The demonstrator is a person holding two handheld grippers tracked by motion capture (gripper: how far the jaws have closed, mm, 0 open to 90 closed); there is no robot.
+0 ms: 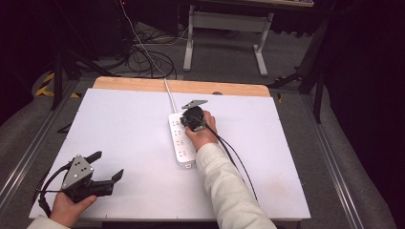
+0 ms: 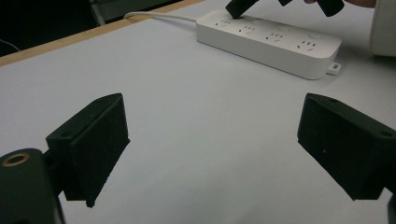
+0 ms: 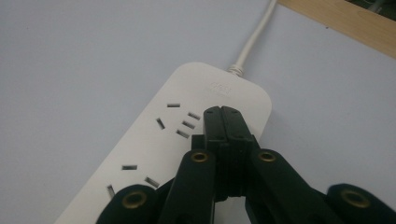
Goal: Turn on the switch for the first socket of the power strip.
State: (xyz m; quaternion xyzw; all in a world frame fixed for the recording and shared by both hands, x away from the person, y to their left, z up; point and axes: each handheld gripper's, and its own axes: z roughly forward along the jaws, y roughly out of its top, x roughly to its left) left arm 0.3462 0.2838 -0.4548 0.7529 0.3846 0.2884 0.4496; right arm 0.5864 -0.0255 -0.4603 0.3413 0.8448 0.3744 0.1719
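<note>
A white power strip [image 1: 180, 141] lies in the middle of the white table [image 1: 119, 124], its white cord [image 1: 168, 93] running off the far edge. My right gripper [image 1: 185, 124] is shut with nothing between its jaws. In the right gripper view its tips [image 3: 222, 111] sit on or just above the power strip [image 3: 154, 144] near the cord [image 3: 254, 37] end, beside the first set of sockets. My left gripper [image 1: 109, 165] is held open and empty near the front left corner, well apart from the strip. Ahead of the left gripper [image 2: 219, 140], the power strip [image 2: 271, 39] has the right gripper's tip [image 2: 236, 8] over its far end.
The table's wooden far edge [image 1: 143, 84] shows behind the white sheet. Beyond it stand a desk frame's white legs [image 1: 224, 43], with loose cables [image 1: 148, 59] on the floor. Dark stands [image 1: 315, 81] flank the table. A thin black cable [image 1: 236, 160] trails from the right gripper along the sleeve.
</note>
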